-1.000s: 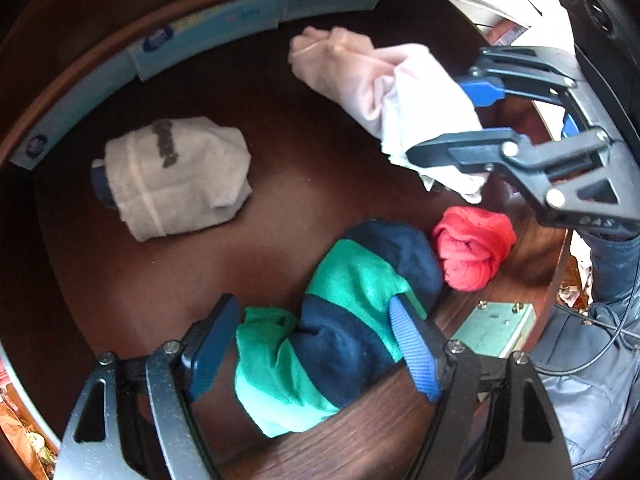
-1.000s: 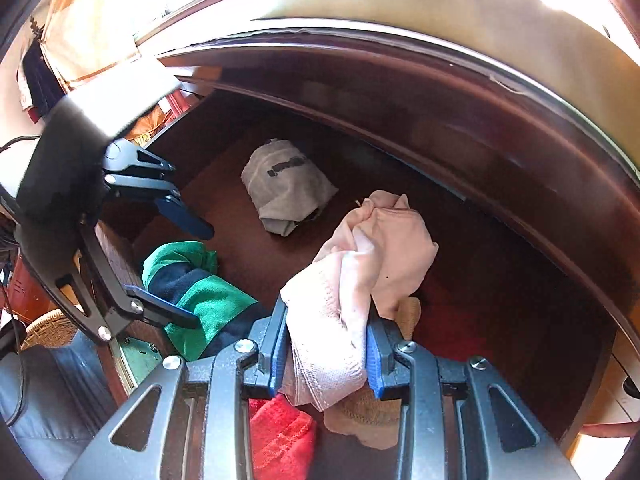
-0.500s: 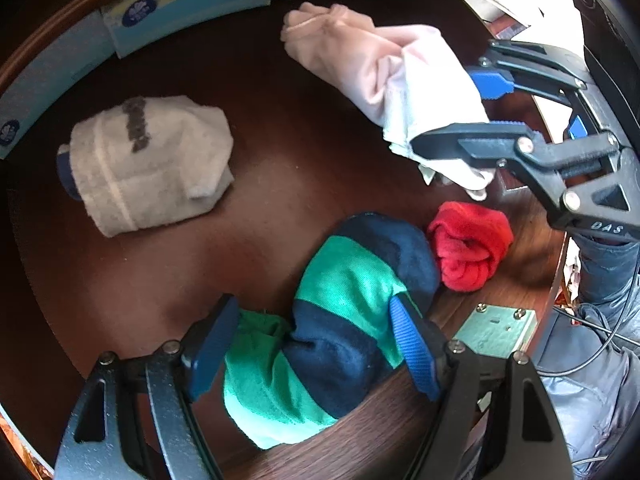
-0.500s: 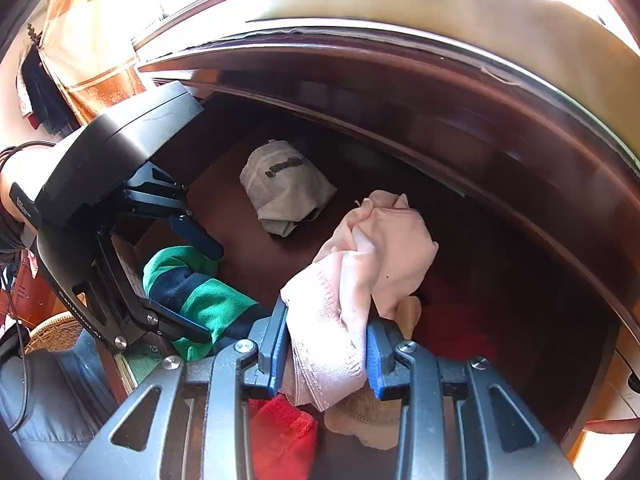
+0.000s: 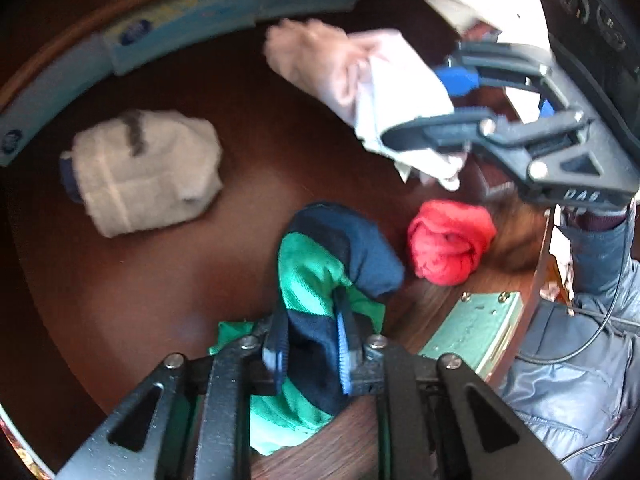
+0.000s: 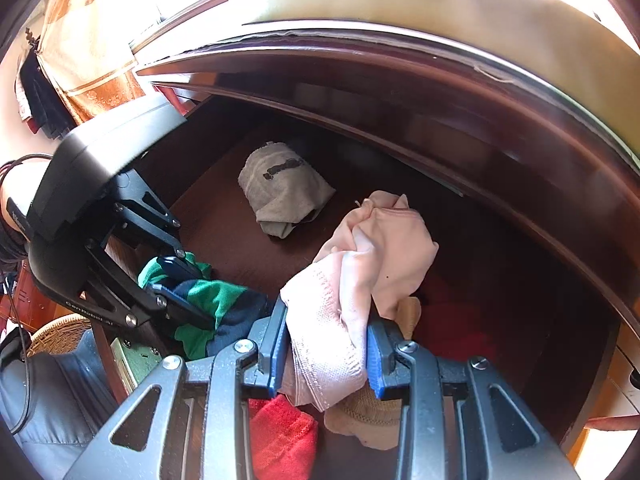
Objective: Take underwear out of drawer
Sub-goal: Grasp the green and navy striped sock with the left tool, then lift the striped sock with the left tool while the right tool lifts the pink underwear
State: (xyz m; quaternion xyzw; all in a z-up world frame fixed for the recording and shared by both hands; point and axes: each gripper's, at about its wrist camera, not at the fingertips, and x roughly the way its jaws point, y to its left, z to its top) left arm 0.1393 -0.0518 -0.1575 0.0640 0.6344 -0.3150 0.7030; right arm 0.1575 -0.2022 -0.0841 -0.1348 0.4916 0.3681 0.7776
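My left gripper (image 5: 310, 340) is shut on green-and-navy striped underwear (image 5: 324, 268) at the drawer's front edge; it also shows in the right wrist view (image 6: 208, 300). My right gripper (image 6: 326, 354) is shut on pale pink underwear (image 6: 360, 280) and holds it above the drawer floor; that garment shows in the left wrist view (image 5: 372, 84), with the right gripper (image 5: 444, 108) at the upper right. A rolled grey piece (image 5: 144, 172) lies at the drawer's left. A red bundle (image 5: 448, 240) sits by the front wall.
The dark wooden drawer (image 5: 248, 128) has a brass lock plate (image 5: 476, 332) on its front wall. Blue-and-white packets (image 5: 192, 24) line the back wall. A tan knitted item (image 6: 376, 420) lies under the pink garment. The cabinet top (image 6: 400, 20) overhangs the drawer.
My left gripper has closed from wide open onto the green-and-navy underwear, bunching it up. The right gripper keeps its hold on the pink underwear, shifted slightly upward.
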